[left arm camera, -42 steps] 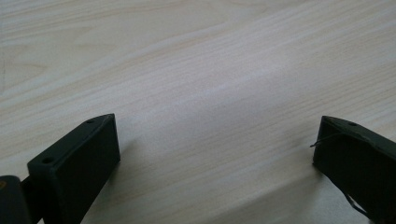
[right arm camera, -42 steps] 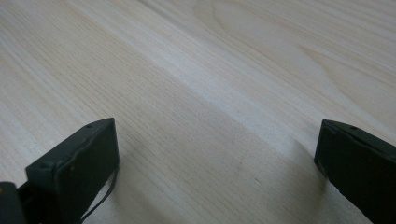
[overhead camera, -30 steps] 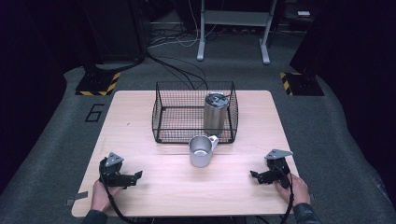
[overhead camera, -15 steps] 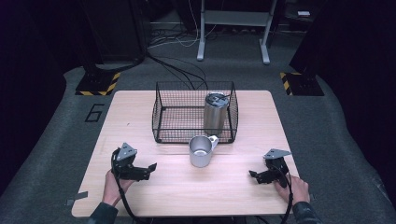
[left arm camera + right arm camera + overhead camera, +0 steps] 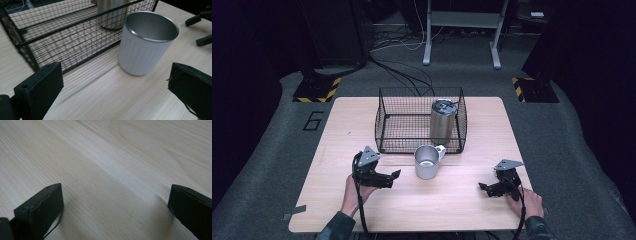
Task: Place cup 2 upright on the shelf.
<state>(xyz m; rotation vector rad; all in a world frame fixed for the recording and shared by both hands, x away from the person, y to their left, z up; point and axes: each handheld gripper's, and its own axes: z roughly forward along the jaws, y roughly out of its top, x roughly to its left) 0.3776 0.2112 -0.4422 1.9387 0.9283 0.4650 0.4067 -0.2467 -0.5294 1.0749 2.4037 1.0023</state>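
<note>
Mug point(image 5: 428, 162), metal, ribbed white outside, handle toward the basket: upright on table point(image 5: 362, 210), just in front of the wire basket's near wall, outside it, empty as far as visible.

Wire basket point(image 5: 387, 125), black, at mid-table: holds one steel tumbler point(image 5: 442, 122) with lid, upright in the near right corner.

Left tongs point(image 5: 391, 176): spread wide, empty, just left of the mug and aimed at it; in the left gripper view, mug point(image 5: 147, 42) standing ahead between the two jaws, not yet touched.

Right tongs point(image 5: 484, 188): spread wide, empty, low over bare table near the right front edge, well apart from the mug.

Status, as judged: reach for the mug under way, grasp not yet made. Tumbler already in the basket; mug likely the remaining piece. Left to do: close on the mug wall, lift over the basket rim, set down beside the tumbler. Nothing spilled or tipped.
</note>
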